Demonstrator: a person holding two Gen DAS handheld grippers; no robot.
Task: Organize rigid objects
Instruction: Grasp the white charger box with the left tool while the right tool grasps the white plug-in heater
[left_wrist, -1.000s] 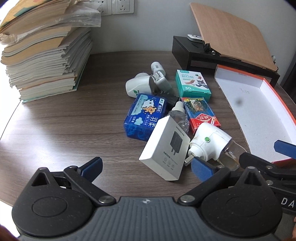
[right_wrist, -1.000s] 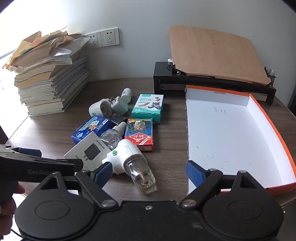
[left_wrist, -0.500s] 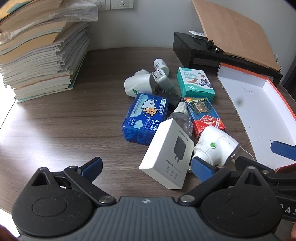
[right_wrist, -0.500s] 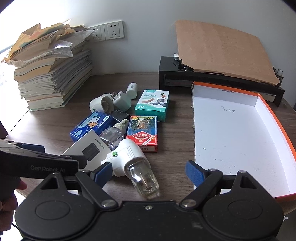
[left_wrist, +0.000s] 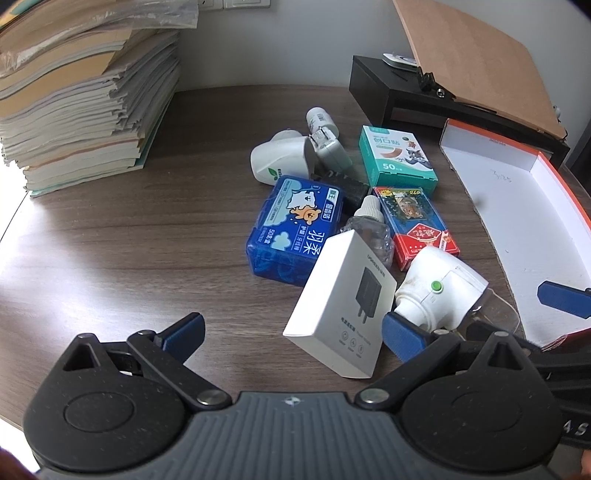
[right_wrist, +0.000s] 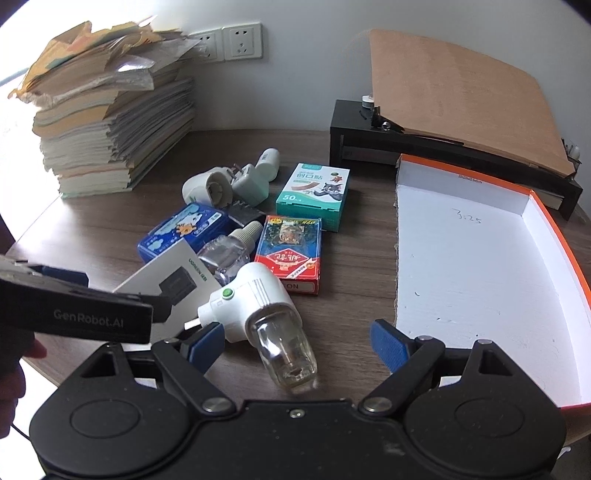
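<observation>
A heap of small items lies mid-table: a white charger box (left_wrist: 341, 304) (right_wrist: 173, 282), a blue tissue box (left_wrist: 295, 229), a red card pack (right_wrist: 290, 253), a teal plaster box (right_wrist: 314, 195), a clear refill bottle (left_wrist: 369, 230) and a white plug-in vaporizer with a glass bottle (right_wrist: 266, 314) (left_wrist: 439, 291). My left gripper (left_wrist: 291, 334) is open, the charger box just ahead between its blue fingers. My right gripper (right_wrist: 297, 345) is open around the vaporizer's glass end. An orange-rimmed white box lid (right_wrist: 480, 273) lies empty at the right.
A tall stack of books and papers (right_wrist: 110, 125) fills the back left. A black stand with a brown board (right_wrist: 454, 110) sits at the back right. White plug adapters (right_wrist: 225, 184) lie behind the heap. A hand (right_wrist: 11, 373) holds the left gripper at the table's front left edge.
Both grippers have moved forward toward the heap, so the objects look larger and nearer. The right fingers now flank the vaporizer's glass bottle. Nothing on the table has moved.
</observation>
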